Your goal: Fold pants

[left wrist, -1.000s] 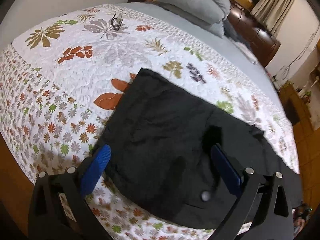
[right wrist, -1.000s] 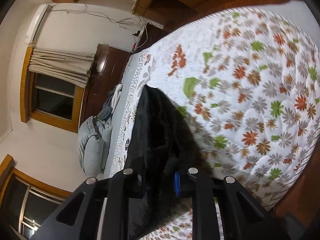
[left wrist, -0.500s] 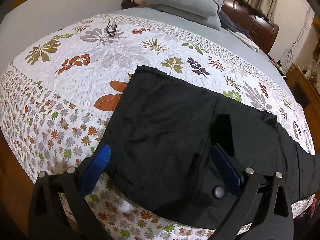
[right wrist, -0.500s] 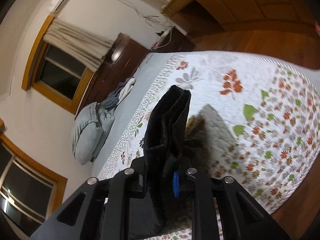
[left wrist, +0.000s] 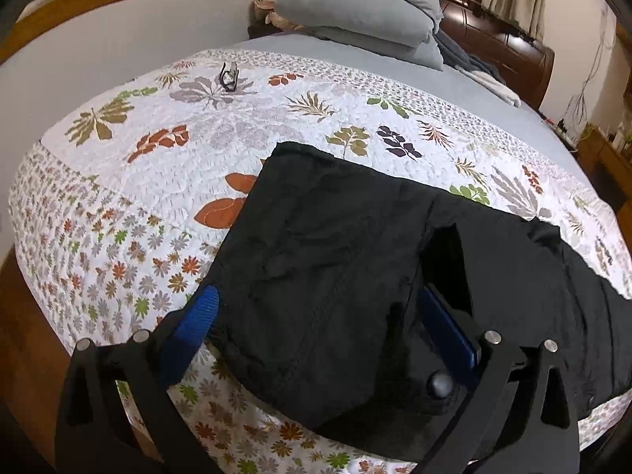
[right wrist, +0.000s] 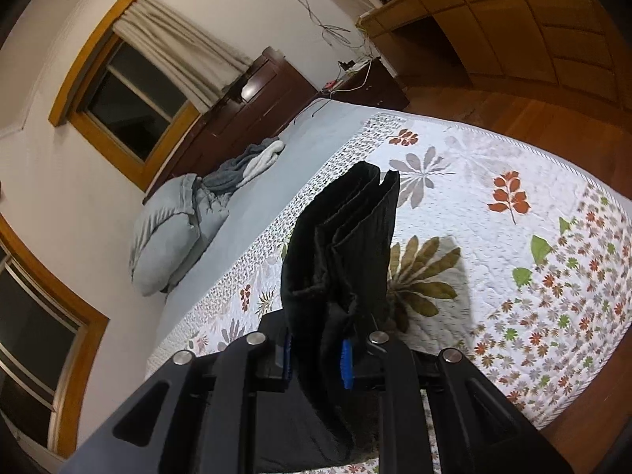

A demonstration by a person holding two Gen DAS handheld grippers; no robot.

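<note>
Holding the black fabric pants (left wrist: 335, 276) at both ends, we note the long axis runs from the waist under the left tongs (left wrist: 324, 316), whose blue pads stand apart over the cloth, toward the leg ends clamped in the right tongs (right wrist: 316, 355). The leg ends hang above the floral quilted bedspread (left wrist: 158, 181). We judge the waist lies leftward; open quilt remains beyond, and the near bed edge is close.

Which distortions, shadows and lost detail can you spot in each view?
Left wrist view: fisheye bulges the quilt into a dome; the black pants swallow detail.
Right wrist view: tilted, walls bowed; the pants, lifted, cast a soft shadow on the quilt.
</note>
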